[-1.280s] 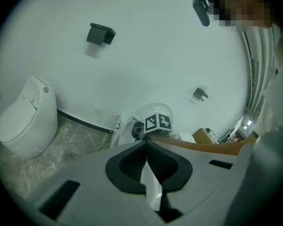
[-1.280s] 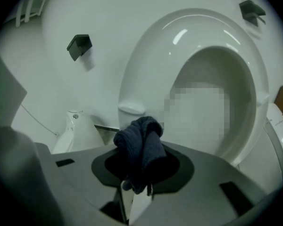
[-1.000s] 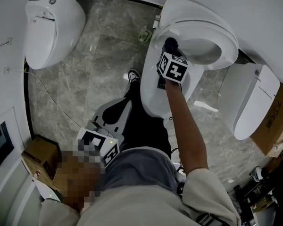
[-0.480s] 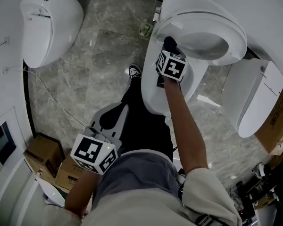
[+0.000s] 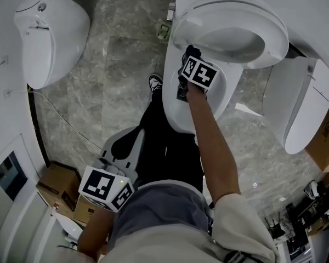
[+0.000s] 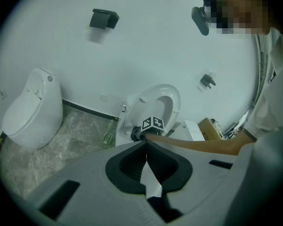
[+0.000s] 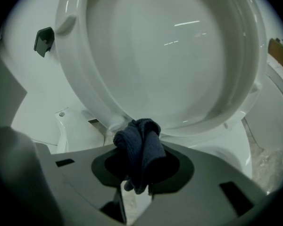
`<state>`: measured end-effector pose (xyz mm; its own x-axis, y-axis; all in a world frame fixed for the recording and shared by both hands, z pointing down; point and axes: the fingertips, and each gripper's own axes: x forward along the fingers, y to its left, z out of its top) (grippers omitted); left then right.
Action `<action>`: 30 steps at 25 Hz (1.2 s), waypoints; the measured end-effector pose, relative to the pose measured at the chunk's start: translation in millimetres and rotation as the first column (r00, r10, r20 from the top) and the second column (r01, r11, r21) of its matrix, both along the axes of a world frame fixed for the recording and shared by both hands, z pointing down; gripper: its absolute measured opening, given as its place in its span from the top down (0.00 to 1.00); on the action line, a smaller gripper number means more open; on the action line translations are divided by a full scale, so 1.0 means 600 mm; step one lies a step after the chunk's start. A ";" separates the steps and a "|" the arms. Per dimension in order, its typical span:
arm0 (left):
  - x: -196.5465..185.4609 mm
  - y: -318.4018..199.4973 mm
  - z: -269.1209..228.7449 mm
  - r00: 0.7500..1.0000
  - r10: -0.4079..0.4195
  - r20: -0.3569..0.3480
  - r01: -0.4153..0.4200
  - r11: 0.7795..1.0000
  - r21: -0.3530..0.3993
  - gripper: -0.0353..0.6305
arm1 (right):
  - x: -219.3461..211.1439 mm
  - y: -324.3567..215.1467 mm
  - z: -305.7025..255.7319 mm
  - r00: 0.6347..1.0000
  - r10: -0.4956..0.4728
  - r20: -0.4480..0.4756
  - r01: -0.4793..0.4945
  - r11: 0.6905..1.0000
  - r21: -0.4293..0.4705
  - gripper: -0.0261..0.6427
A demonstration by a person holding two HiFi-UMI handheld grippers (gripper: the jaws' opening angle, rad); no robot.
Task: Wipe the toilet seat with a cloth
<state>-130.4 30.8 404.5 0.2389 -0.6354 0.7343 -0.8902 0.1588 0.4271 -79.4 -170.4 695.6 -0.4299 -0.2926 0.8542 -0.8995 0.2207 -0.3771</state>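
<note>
Toilet (image 5: pixel 175 109) mid-frame in head view, seat (image 5: pixel 266 26) tipped up behind the bowl. Whether the glossy oval is ring or lid, I cannot tell.

Right hand-held gripper (image 5: pixel 192 59) reaches over the bowl, pinching a dark blue cloth (image 7: pixel 141 145). The wad is bunched between the jaws and pokes out past the tips.

Left hand-held gripper (image 6: pixel 146 161): jaws pressed together, nothing in them. It hangs low by the person's hip, well apart from the toilet, so the right is much the nearer.

Key relation, from the right gripper view: the seat lies dead ahead of the jaws and above them. The cloth's tip sits at the seat's lower, hinge-end rim, touching or just short; contact not certain. The seat's long axis runs up and away from that point, with the curved rim sweeping left and right.

Judgement: wiping under way at the hinge end. The next stroke likely needs the cloth carried upward along the rim, kept pressed against the curve.
</note>
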 end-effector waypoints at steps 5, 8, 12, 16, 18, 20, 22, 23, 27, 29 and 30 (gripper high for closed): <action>0.015 -0.003 0.016 1.000 0.024 0.003 -0.024 1.000 -0.016 0.93 | 0.014 0.000 0.026 0.999 0.038 0.023 -0.037 0.999 -0.027 0.81; 0.025 -0.001 0.032 0.999 0.046 0.002 -0.046 0.998 -0.033 0.93 | 0.027 0.004 0.043 0.998 0.058 0.034 -0.056 0.997 -0.048 0.81; 0.038 -0.002 0.041 0.998 0.066 0.005 -0.066 0.997 -0.042 0.93 | 0.041 0.003 0.060 0.997 0.061 0.045 -0.058 0.996 -0.062 0.81; 0.049 0.004 0.049 0.997 0.082 0.008 -0.082 0.995 -0.048 0.93 | 0.062 0.005 0.074 0.990 0.117 0.075 -0.109 0.989 -0.096 0.81; 0.054 0.009 0.056 0.996 0.088 0.010 -0.087 0.995 -0.055 0.93 | 0.069 0.006 0.080 0.986 0.140 0.095 -0.129 0.985 -0.113 0.81; 0.061 0.013 0.063 0.996 0.091 0.005 -0.090 0.994 -0.062 0.93 | 0.076 0.006 0.084 0.983 0.147 0.110 -0.134 0.984 -0.120 0.81; 0.067 0.017 0.068 0.996 0.094 -0.001 -0.094 0.993 -0.066 0.93 | 0.086 0.005 0.089 0.982 0.151 0.112 -0.137 0.983 -0.122 0.81; 0.069 0.019 0.070 0.995 0.095 -0.002 -0.095 0.993 -0.066 0.93 | 0.092 0.005 0.092 0.982 0.153 0.109 -0.140 0.983 -0.122 0.81; 0.074 0.025 0.072 0.996 0.093 -0.002 -0.093 0.994 -0.065 0.93 | 0.117 0.003 0.100 0.981 0.170 0.096 -0.157 0.980 -0.121 0.81; 0.075 0.026 0.072 0.996 0.090 0.000 -0.090 0.994 -0.063 0.93 | 0.131 0.001 0.101 0.981 0.174 0.088 -0.163 0.979 -0.120 0.81; 0.075 0.026 0.071 0.996 0.089 0.001 -0.089 0.994 -0.062 0.93 | 0.138 0.000 0.101 0.981 0.176 0.084 -0.165 0.979 -0.119 0.81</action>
<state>-85.1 46.3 447.2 0.2894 -0.5655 0.7723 -0.9035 0.1050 0.4154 3.4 -170.6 756.2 -0.4613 -0.2737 0.8440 -0.8799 0.0190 -0.4747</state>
